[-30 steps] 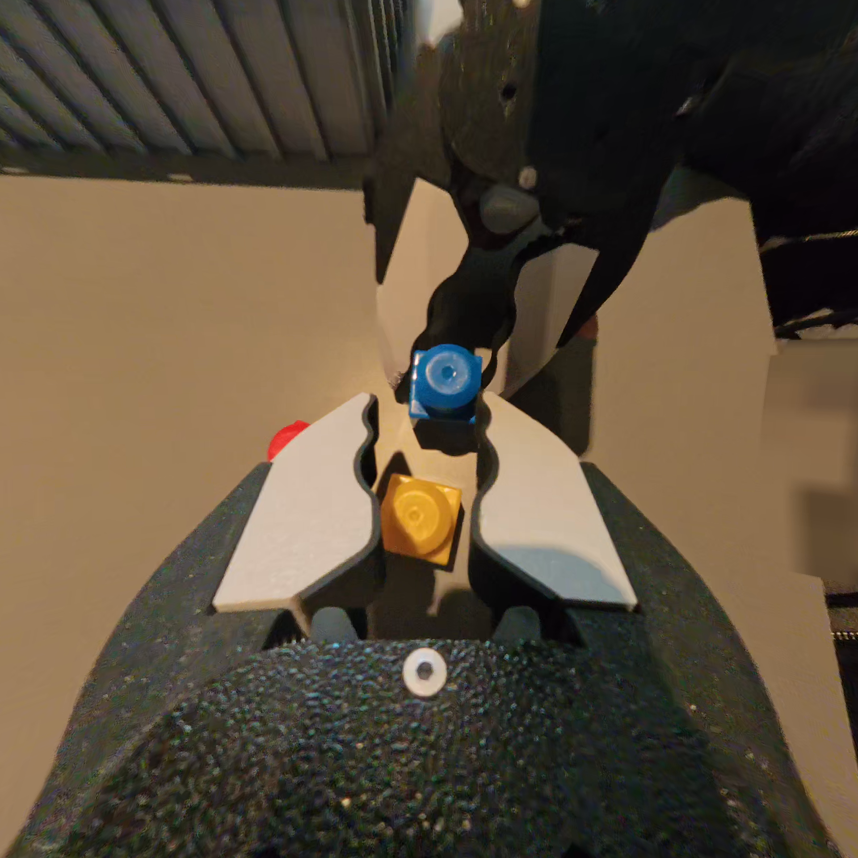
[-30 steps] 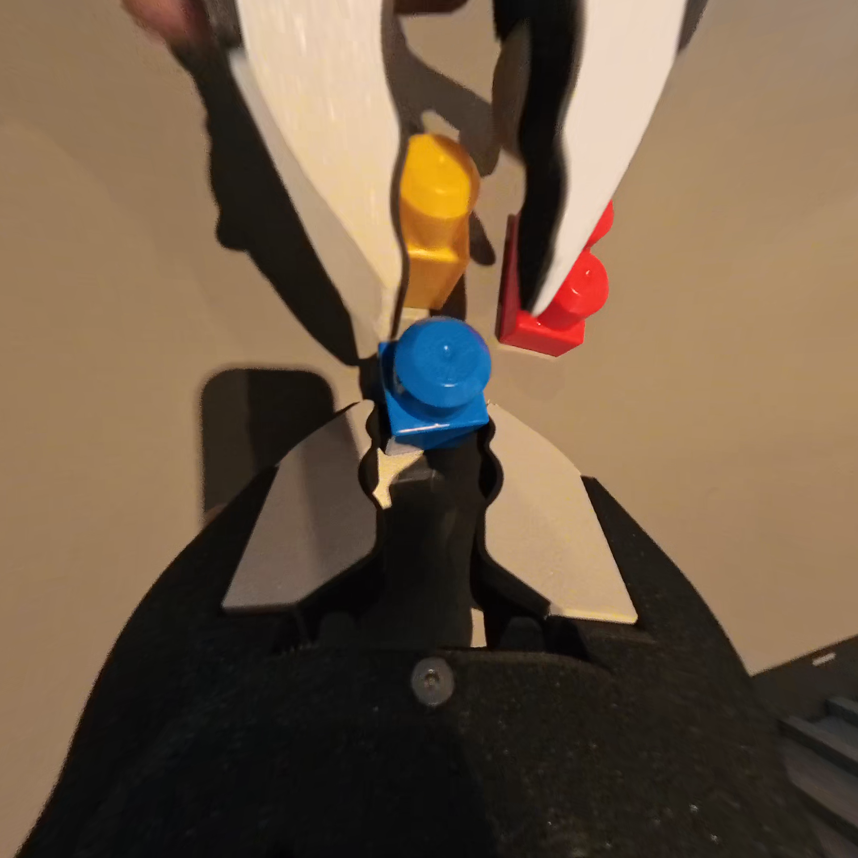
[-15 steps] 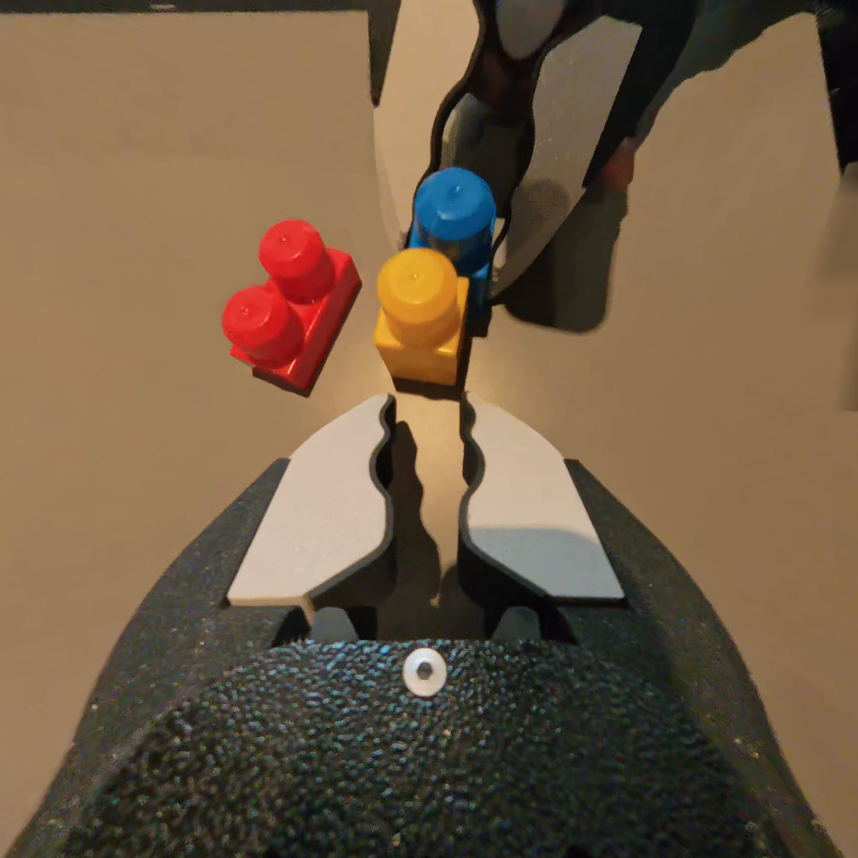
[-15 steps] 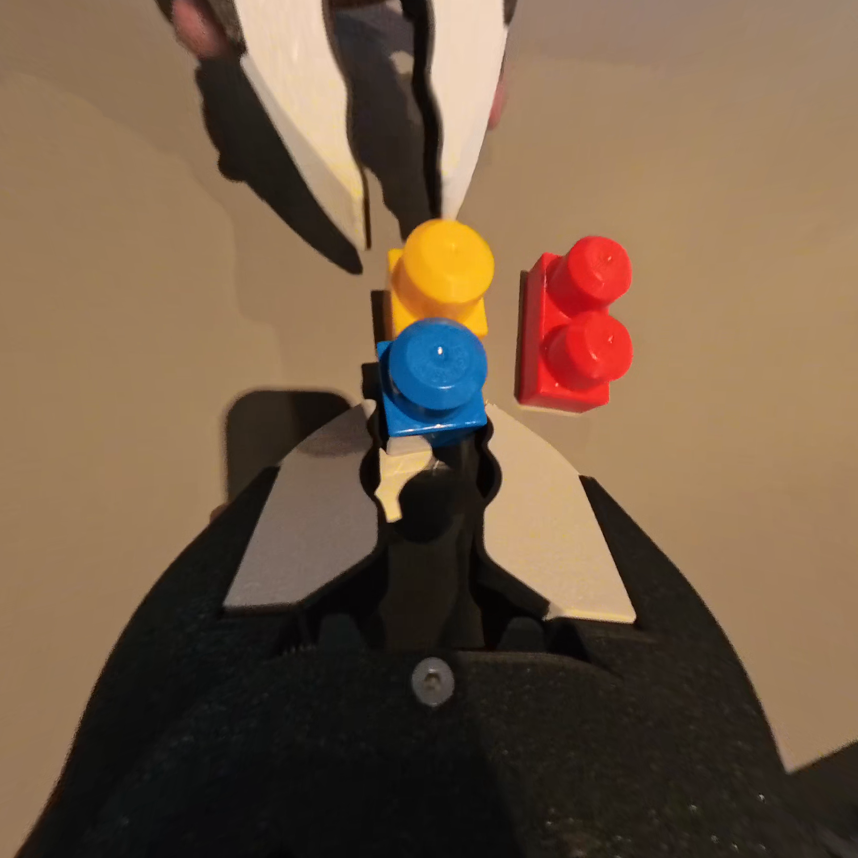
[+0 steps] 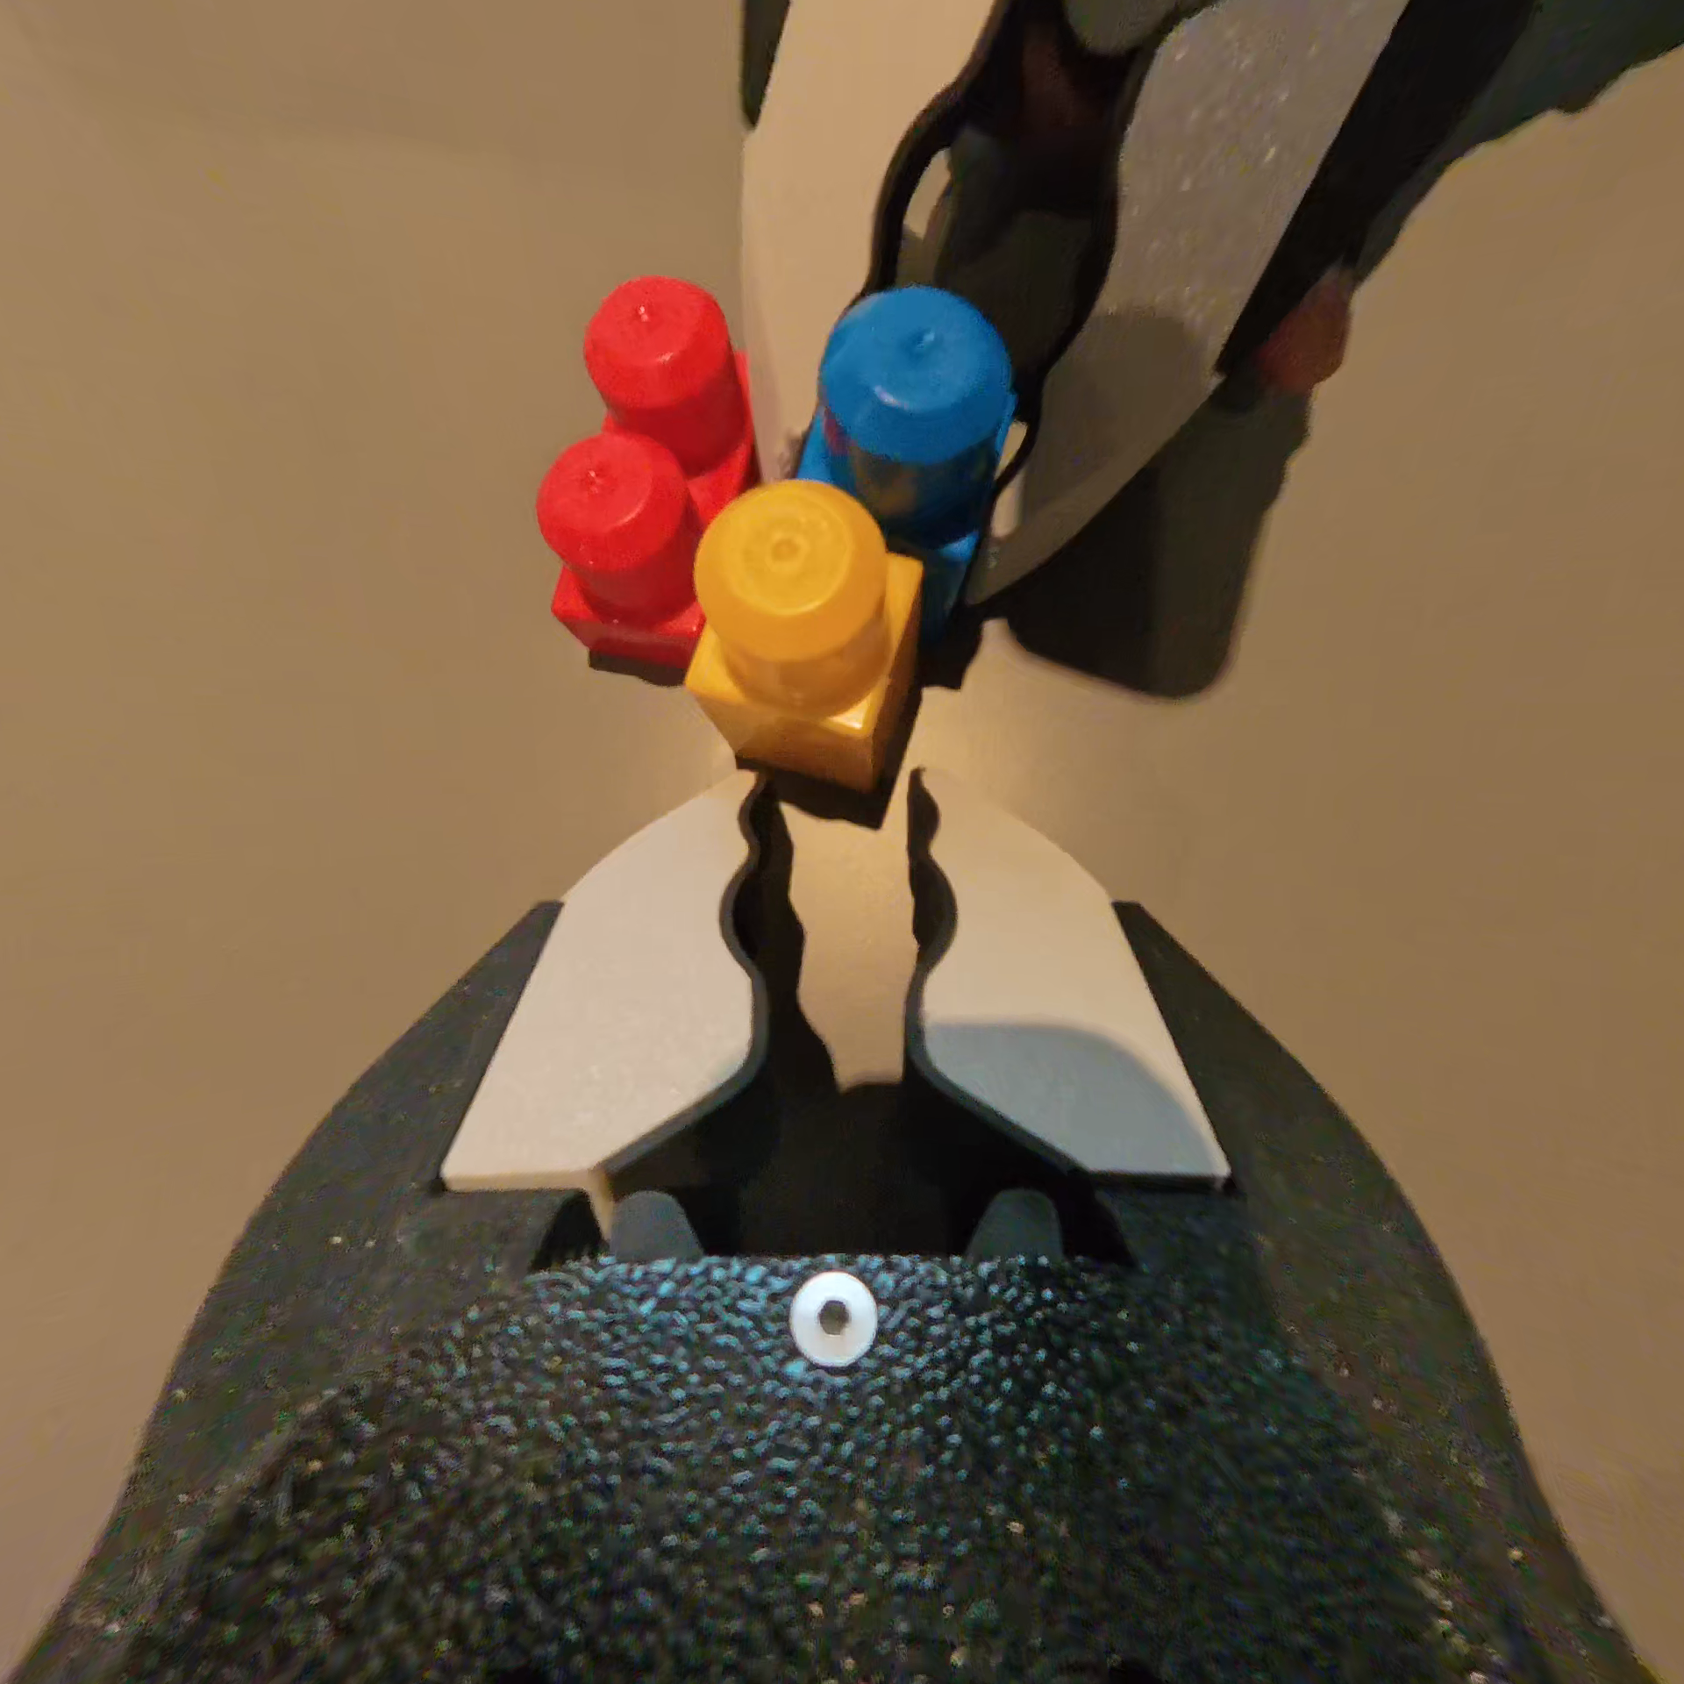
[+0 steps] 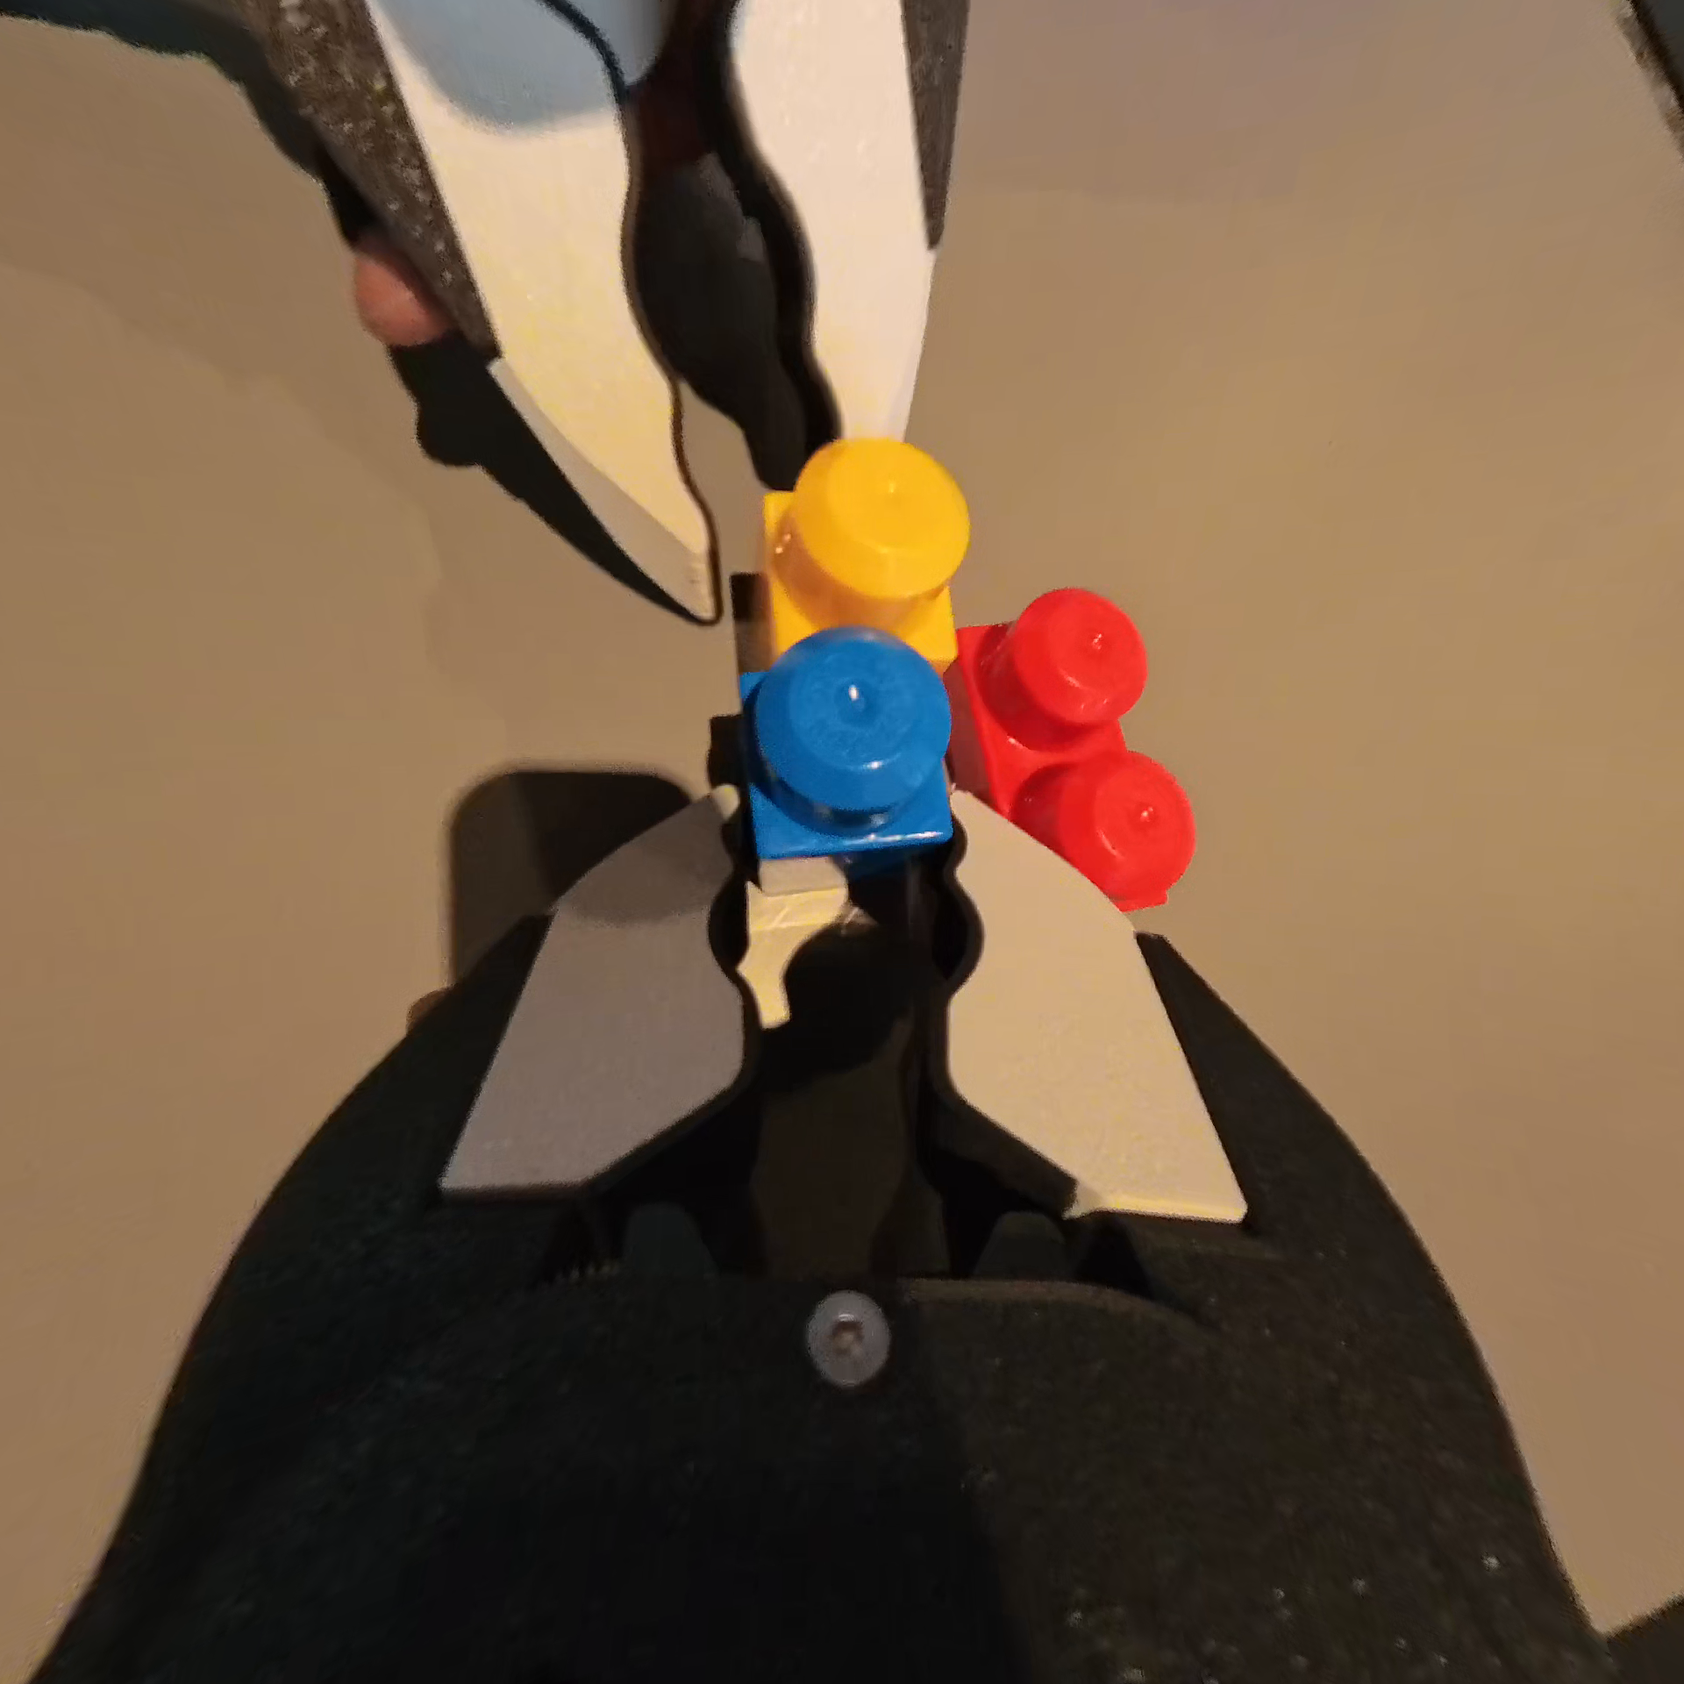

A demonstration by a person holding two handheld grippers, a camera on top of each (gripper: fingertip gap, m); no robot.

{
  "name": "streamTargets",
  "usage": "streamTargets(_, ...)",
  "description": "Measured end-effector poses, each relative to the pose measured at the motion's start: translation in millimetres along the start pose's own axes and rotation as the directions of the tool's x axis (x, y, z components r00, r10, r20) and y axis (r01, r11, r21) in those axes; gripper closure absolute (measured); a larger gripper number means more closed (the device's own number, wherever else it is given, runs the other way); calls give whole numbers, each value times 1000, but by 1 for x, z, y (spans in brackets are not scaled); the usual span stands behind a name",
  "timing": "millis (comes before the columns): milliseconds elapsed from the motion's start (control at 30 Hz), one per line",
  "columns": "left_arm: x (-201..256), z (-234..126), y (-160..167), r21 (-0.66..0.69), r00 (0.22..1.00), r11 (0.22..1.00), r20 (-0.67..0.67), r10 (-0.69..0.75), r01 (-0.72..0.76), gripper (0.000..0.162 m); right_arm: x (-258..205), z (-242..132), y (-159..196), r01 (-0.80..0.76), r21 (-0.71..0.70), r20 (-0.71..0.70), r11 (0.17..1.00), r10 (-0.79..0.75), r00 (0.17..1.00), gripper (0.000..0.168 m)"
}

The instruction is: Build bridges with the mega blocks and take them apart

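My right gripper (image 6: 847, 811) is shut on a blue one-stud block (image 6: 847, 729) that stands upright on the beige table (image 6: 1367, 456). A yellow one-stud block (image 6: 866, 547) stands right behind the blue one and touches it. A red two-stud block (image 6: 1066, 738) lies against both on the right. In the left wrist view my left gripper (image 5: 836, 779) is open and empty, with its tips just short of the yellow block (image 5: 802, 620). The blue block (image 5: 911, 410) and the red block (image 5: 647, 492) stand behind it.
The two grippers face each other closely across the blocks. The right gripper's fingers (image 5: 1148, 364) fill the far side of the left wrist view. A person's fingertip (image 6: 392, 301) shows beside the left gripper. The table's dark edge (image 6: 1663, 55) is at the far right. Across from one pair of fingers to the other is roughly 5 centimeters.
The left gripper let go of the yellow block, drew back, then came close again. The blue and yellow blocks now stand against the red block, which was apart before. The right gripper still holds the blue block.
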State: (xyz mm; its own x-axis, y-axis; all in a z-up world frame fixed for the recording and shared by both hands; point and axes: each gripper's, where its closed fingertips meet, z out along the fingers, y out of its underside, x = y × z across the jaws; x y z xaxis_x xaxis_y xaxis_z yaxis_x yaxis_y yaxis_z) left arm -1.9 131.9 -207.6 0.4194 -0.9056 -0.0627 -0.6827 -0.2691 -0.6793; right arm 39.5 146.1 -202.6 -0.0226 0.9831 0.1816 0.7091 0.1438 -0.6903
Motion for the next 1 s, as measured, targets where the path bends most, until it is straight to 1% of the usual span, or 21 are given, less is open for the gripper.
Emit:
streamTargets(33, -1, -2, 1, 0, 1000, 1000, 2, 0, 0, 134, -2, -3, 1, 25, 3, -3, 1000, -25, 1000, 128)
streamTargets(100, -2, -11, -2, 32, 1000, 999, -1, -4, 4, 130, -5, -10, 5, 78, 9, -16, 997, -78, 997, 114)
streamTargets(133, -4, -17, -5, 65, 1000, 998, 1, -7, 7, 130, -6, -14, 8, 96, 14, -20, 995, -96, 995, 113)
streamTargets(267, -19, -40, -20, 220, 1000, 975, -4, -19, 20, 130, 6, -32, 7, 88, 101, -27, 991, -86, 996, 113)
streamTargets(367, -37, -40, -22, 269, 999, 962, -25, -39, 44, 132, 30, -39, 3, 30, 169, -39, 985, -24, 999, 121)
streamTargets(467, -50, -24, -24, 267, 997, 962, -64, -33, 49, 135, 49, -27, 17, -12, 106, -8, 994, 13, 1000, 124)
streamTargets(533, -51, -12, -25, 250, 995, 968, -102, -10, 35, 135, 49, -17, 21, -6, 73, 30, 997, 4, 1000, 124)
streamTargets(567, -49, -7, -23, 219, 992, 975, -124, 0, 28, 135, 49, -13, 21, 5, 58, 40, 998, -8, 999, 125)
streamTargets(667, -47, 3, -24, 181, 990, 983, -126, 61, -37, 133, 48, -7, 17, 50, 55, 49, 997, -52, 997, 128)
streamTargets(800, -46, 13, -22, 126, 987, 989, -128, 95, -78, 132, 47, 0, 12, 48, 51, 92, 998, -53, 994, 132)
streamTargets(867, -45, 16, -22, 111, 985, 989, -129, 111, -97, 133, 47, 3, 10, 41, 45, 99, 998, -46, 994, 132)
streamTargets(900, -45, 16, -22, 111, 985, 989, -129, 114, -100, 135, 48, 3, 10, 33, 42, 100, 999, -37, 994, 131)
streamTargets(1000, -49, 18, -22, 98, 988, 990, -104, 111, -101, 152, 52, 4, 10, 12, 40, 91, 999, -15, 996, 132)
